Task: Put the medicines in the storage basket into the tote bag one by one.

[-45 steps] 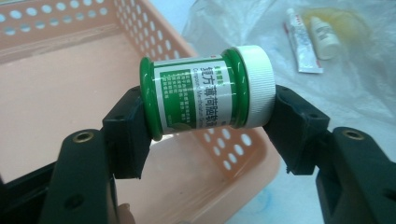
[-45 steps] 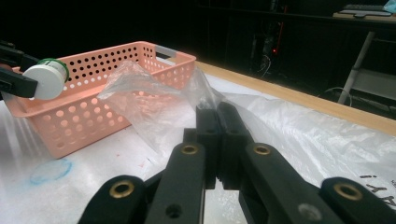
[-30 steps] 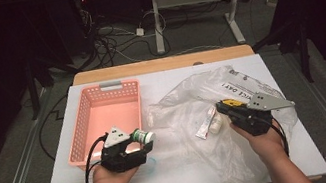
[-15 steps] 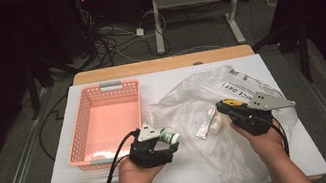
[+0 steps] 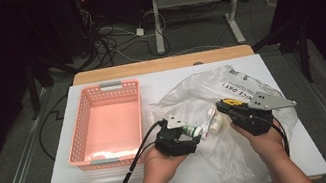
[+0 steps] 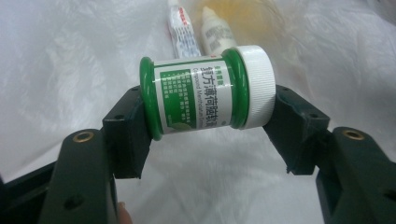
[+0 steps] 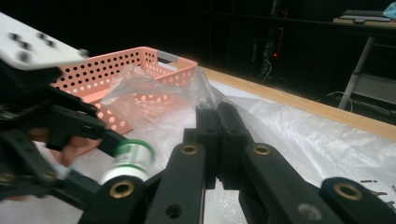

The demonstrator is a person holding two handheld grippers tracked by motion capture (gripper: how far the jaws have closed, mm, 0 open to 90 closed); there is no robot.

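A green jar with a white screw cap lies sideways between the jaws of my left gripper, which is shut on its two ends. In the high view this gripper and the jar hover at the left edge of a clear plastic bag. My right gripper is shut, pinching a raised fold of the bag at its tips. A small white bottle and a tube lie on the plastic just beyond the jar.
A pink perforated basket stands at the left of the white table top, close to my left hand. The crumpled bag spreads over the right half of the table. Cables trail from both grippers towards the near edge.
My left gripper has carried the jar to the right, from beside the basket's near corner to the bag's edge. The right gripper has stayed put, still pinching the bag.
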